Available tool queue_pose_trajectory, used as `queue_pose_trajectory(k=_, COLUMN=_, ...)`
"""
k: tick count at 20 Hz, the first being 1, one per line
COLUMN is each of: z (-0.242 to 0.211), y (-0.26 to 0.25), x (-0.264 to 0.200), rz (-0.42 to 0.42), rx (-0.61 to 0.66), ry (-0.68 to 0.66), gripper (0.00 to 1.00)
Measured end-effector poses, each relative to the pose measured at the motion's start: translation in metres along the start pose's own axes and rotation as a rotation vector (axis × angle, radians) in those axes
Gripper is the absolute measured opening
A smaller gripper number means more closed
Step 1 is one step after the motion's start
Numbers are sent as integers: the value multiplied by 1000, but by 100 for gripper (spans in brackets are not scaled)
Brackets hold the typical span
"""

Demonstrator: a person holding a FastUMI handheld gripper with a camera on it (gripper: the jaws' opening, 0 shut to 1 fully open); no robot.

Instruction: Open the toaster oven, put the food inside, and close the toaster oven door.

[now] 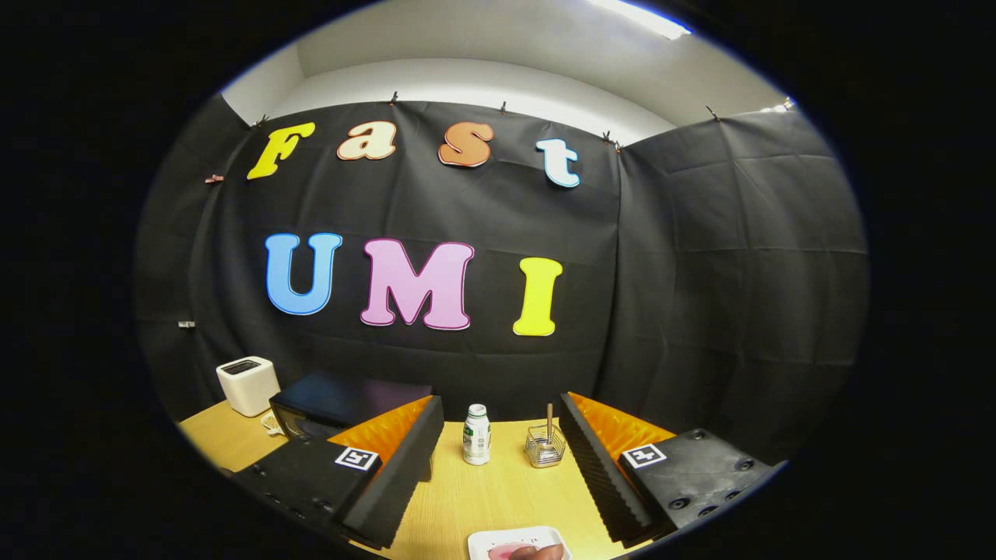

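A black toaster oven point(342, 400) stands on the wooden table point(490, 490), beyond my left finger, which partly hides it; I cannot tell how its door stands. Between my fingers, close to me, lies a white plate point(517, 542) with a pink and a brown piece of food point(529, 552) on it. My gripper point(498, 474) hangs above the table, open wide, with nothing between its fingers.
A white pop-up toaster point(247, 385) stands left of the oven near the booth wall. Ahead between the fingers are a small white bottle point(476, 435) and a wire basket point(545, 447) holding a stick. Black cloth walls close off the back and right.
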State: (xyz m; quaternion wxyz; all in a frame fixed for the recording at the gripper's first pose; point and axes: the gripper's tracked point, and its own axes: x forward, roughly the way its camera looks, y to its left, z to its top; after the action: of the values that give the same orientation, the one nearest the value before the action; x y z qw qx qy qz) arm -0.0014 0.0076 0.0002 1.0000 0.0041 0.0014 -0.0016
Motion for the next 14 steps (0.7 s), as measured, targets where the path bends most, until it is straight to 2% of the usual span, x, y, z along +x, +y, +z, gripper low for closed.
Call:
queue_pose_trajectory(k=7, z=4, y=13, x=-2, rz=-3, rx=-1, ry=-10, gripper=98)
queue_pose_trajectory(k=14, z=9, y=49, x=3, rz=12, rx=8, ry=-18, gripper=97)
